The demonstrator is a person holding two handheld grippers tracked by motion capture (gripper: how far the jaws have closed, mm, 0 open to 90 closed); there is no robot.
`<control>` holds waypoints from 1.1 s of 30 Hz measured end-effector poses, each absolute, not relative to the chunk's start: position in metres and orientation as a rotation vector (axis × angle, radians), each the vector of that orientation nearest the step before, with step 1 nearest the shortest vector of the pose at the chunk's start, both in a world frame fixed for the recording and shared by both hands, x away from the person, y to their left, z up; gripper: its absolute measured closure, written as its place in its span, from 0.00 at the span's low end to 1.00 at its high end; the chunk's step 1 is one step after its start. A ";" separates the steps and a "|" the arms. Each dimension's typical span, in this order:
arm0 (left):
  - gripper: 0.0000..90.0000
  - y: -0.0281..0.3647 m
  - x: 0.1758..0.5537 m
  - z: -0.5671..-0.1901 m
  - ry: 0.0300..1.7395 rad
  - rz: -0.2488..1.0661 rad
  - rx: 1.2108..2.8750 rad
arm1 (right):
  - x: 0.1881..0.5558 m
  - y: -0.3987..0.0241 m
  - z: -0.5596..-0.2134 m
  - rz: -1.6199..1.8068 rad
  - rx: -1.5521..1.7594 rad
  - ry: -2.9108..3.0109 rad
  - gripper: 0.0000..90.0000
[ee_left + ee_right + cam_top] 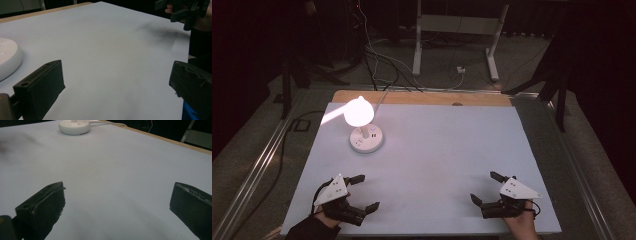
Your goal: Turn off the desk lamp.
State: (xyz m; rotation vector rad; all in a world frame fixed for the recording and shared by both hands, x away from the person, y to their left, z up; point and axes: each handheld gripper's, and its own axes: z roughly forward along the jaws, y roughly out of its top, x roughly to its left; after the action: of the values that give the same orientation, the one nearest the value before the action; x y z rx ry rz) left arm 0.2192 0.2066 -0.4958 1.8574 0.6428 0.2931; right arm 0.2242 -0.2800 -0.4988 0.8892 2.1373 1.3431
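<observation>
Looking down from the high view, the left gripper (364, 192) and right gripper (486, 187) rest at the near edge of the table (447, 150), jaws spread and empty, probably poised to start; the lit lamp (365, 131) stands well apart, far left, its glare washing out its stem. In the left gripper view, the lamp's white base (7, 61) is cut off at the frame edge. In the right gripper view, the base (74, 126) sits far off, its bulb cropped.

We are seeing a small lamp (359, 112) standing upright near the desk's far left corner, its round white shade glowing brightly. It is rising on a short stem from a flat, round white base (366, 138) that is resting on the pale sheet, with a white cord trailing off behind.
</observation>
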 end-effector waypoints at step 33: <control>0.00 0.198 0.216 -0.482 0.554 0.258 1.883 | 0.221 -0.282 -0.496 1.367 0.896 2.120 0.00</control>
State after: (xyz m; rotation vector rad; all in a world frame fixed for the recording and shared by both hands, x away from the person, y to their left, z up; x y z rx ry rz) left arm 0.2158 0.1984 -0.4816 1.8830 0.5536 0.2580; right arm 0.2209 -0.2821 -0.4962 0.8955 2.1198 1.3674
